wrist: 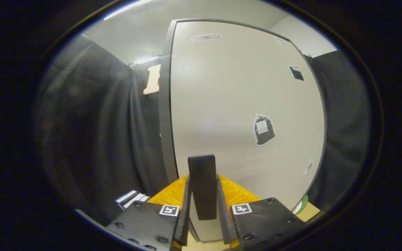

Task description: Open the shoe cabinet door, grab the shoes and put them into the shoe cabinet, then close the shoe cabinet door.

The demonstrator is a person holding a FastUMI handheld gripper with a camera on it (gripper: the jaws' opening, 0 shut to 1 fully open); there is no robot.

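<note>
I have the gripper [203, 195] pressed up against the shoe cabinet, and its two fingers are closed on the dark, flat, upright bar handle [202, 184] of the door, one finger on each side with no gap that I can see. The handle's long axis runs vertically, straight up between the fingers, so the grip sits across its narrow width. The tall, pale off-white shoe cabinet door [243, 104] rises directly ahead of and beyond the fingers. Its dark grey edge [164, 115] lies just to my left of the handle, so I judge that to be the free side, with the hinges on the far right edge, though I cannot see hinges. If so, the coming move is a pull back towards me that swings round to the right, keeping the grip square on the bar.

On the door face there is a sticker of a black rubbish bag [264, 129], a small black square marker [296, 73] higher up, and a small pale sticker [307, 168] low down. Black booth cloth [92, 132] hangs left of the cabinet, close enough that the door edge may brush it. A bright orange ribbed surface [234, 193] shows just behind the fingers. I cannot spot the shoes from here.
</note>
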